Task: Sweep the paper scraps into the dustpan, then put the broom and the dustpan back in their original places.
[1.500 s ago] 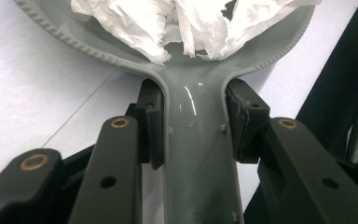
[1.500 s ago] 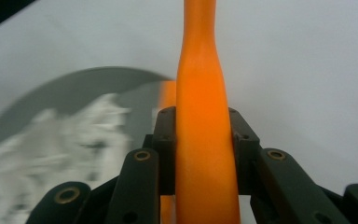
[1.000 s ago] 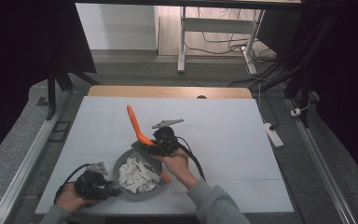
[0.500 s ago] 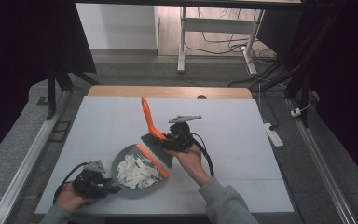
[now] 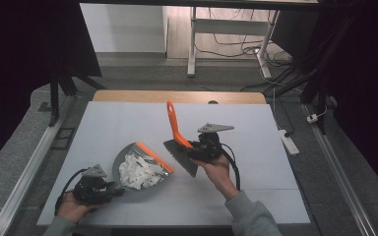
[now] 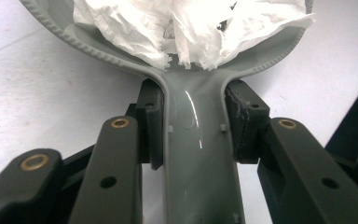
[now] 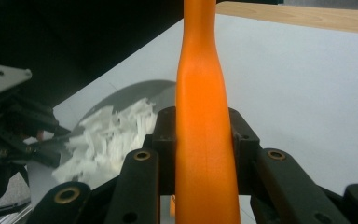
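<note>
We see a white desk (image 5: 128, 123) with a strip of bare wood along its far edge. On its near left part lies a grey dustpan (image 5: 139, 171), a rounded pan with a ribbed rim, an orange strip along its front lip and a smooth grey handle that narrows toward the person. Inside it sits a heap of torn white paper (image 5: 137, 169), crumpled and ragged at the edges, covering most of the pan floor.

Right of the dustpan, well clear of it, we find a brush (image 5: 179, 142). Its bright orange handle is smooth, widens in the middle and tilts up and away from the person; its dark grey bristle head points down toward the desk beside the pan's orange lip.

The left gripper (image 5: 94, 187) rests low at the desk's near left edge. In the left gripper view its jaws are closed tight on the dustpan handle, one pad (image 6: 150, 126) pressed against each side just behind the pan.

The right gripper (image 5: 204, 147) is held above the desk near the middle. Its jaws are clamped on the brush handle, and the orange shaft runs straight up between them.
</note>
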`<state>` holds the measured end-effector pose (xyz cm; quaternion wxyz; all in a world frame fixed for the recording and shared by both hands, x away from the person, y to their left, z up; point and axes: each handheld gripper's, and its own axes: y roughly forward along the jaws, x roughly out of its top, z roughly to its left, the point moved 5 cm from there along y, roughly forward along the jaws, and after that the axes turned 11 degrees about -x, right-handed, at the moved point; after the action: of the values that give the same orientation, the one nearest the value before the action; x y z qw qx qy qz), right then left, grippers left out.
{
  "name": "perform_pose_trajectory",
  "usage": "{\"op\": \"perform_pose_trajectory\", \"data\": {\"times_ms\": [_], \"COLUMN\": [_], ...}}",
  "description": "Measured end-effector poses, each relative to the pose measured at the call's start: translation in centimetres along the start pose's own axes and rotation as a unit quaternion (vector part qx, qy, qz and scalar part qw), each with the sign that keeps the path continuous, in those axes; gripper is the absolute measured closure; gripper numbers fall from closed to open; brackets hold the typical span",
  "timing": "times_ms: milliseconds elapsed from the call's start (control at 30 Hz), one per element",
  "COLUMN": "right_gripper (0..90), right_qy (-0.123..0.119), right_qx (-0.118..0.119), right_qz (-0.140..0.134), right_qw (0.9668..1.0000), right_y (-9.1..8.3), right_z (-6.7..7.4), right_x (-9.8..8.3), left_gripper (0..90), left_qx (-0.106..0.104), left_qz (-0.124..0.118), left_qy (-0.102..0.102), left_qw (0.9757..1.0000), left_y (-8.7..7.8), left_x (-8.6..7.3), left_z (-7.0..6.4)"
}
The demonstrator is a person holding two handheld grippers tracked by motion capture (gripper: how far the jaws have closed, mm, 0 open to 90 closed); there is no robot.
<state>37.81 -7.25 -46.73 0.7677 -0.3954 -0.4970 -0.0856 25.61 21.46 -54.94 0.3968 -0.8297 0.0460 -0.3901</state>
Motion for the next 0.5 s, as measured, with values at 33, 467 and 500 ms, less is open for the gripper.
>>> {"op": "perform_pose_trajectory", "data": {"times_ms": [33, 467, 500], "right_gripper": [70.4, 70.4, 70.4], "right_qy": [0.000, 0.005, 0.004], "right_qx": [0.000, -0.012, -0.013], "right_qz": [-0.002, -0.013, -0.014], "right_qw": [1.0000, 0.9998, 0.9998], "right_y": [-0.3, -3.5, -3.7], "right_z": [-0.1, -2.7, -2.9], "right_x": [-0.2, -1.7, -1.8], "left_gripper": [62.0, 61.9, 62.0], "left_qx": [0.001, 0.034, 0.038], "left_qz": [-0.004, -0.045, -0.048], "left_qy": [-0.004, -0.043, -0.044], "left_qw": [1.0000, 0.9975, 0.9971], "left_y": [0.0, -0.5, -0.6], "left_x": [0.0, 0.5, 0.5], "left_z": [0.1, 0.6, 0.6]}}
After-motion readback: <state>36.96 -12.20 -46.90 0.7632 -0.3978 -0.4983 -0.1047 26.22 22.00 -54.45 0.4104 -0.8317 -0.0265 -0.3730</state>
